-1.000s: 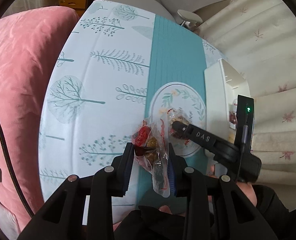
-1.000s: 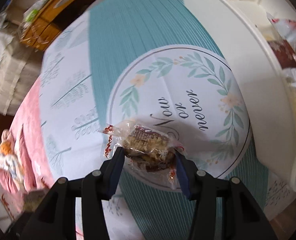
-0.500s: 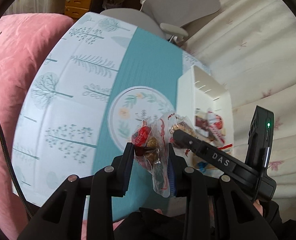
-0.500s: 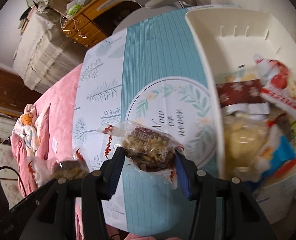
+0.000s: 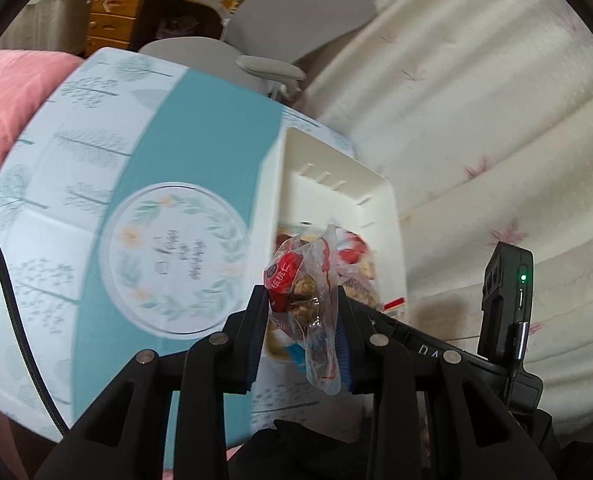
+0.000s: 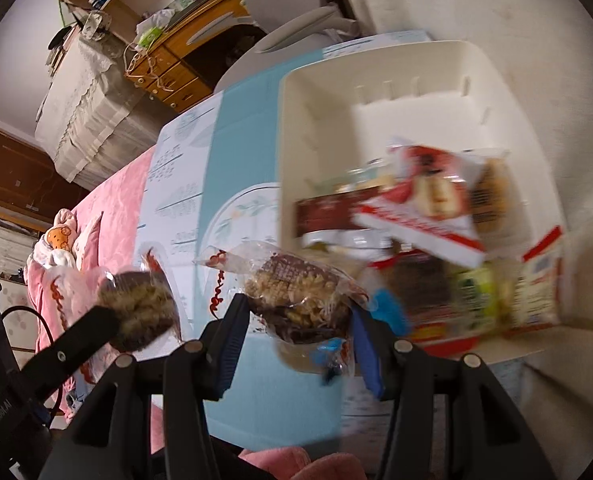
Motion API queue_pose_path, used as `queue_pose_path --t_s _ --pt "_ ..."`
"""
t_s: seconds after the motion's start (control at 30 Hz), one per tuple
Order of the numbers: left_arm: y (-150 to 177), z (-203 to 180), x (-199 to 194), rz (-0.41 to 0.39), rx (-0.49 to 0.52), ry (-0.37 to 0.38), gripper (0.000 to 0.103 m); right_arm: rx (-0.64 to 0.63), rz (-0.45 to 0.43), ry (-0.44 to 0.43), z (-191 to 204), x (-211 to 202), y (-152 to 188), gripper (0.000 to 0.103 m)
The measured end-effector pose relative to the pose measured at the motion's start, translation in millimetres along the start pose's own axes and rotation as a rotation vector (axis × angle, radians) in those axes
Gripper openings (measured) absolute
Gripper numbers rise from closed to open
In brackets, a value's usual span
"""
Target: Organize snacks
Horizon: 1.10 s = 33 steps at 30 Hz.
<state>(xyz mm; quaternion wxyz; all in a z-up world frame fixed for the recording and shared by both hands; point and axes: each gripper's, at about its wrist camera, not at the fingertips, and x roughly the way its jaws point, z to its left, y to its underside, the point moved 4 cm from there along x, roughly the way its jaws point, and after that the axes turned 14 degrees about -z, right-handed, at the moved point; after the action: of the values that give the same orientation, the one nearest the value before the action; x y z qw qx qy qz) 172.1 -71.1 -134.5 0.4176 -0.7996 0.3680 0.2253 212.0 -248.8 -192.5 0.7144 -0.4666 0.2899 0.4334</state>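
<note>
My left gripper (image 5: 301, 322) is shut on a clear-wrapped snack with a red label (image 5: 296, 284), held in the air over the near left rim of the white bin (image 5: 372, 196). My right gripper (image 6: 298, 332) is shut on a clear-wrapped nut-and-chocolate snack (image 6: 296, 298), held at the bin's (image 6: 316, 112) near left corner. Several snack packets (image 6: 428, 208) lie in the bin's near half, blurred. In the right wrist view the left gripper's snack (image 6: 138, 306) hangs at the left. In the left wrist view the right gripper's body (image 5: 504, 320) stands at the right, its fingers hidden.
The bin sits at the right end of a table with a teal and tree-print cloth (image 5: 200, 140). A pink cushion (image 5: 12, 92) lies to the left, a grey chair (image 5: 296, 20) and wooden drawers (image 5: 116, 8) beyond, a pale curtain (image 5: 476, 100) on the right.
Both grippers have risen and travelled right from above the cloth's round wreath print to the bin, each still gripping its snack. The bin's contents have come into view.
</note>
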Motion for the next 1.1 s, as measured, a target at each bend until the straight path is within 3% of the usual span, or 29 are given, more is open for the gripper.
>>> queue_pose_path --t_s 0.47,0.53,0.6,0.77,1.1 --pt "12.6 -84.7 52.4 0.047 0.137 0.107 0.032 0.087 0.007 0.07 -92.1 -30.1 -8.6 0.052" --pt "10.3 -89.3 52.4 0.034 0.163 0.087 0.046 0.11 0.003 0.07 -99.1 -31.2 -8.8 0.052" --pt "7.9 -89.2 49.1 0.015 0.19 0.043 0.073 0.132 0.002 0.074 -104.8 -31.6 -7.7 0.054" --pt "3.6 -72.1 43.0 0.015 0.218 -0.08 0.08 0.163 0.004 0.057 -106.7 -28.4 -3.9 0.07" --pt "6.4 -20.6 4.0 0.067 0.275 -0.239 0.084 0.087 -0.048 0.075 -69.3 -24.7 12.4 0.083"
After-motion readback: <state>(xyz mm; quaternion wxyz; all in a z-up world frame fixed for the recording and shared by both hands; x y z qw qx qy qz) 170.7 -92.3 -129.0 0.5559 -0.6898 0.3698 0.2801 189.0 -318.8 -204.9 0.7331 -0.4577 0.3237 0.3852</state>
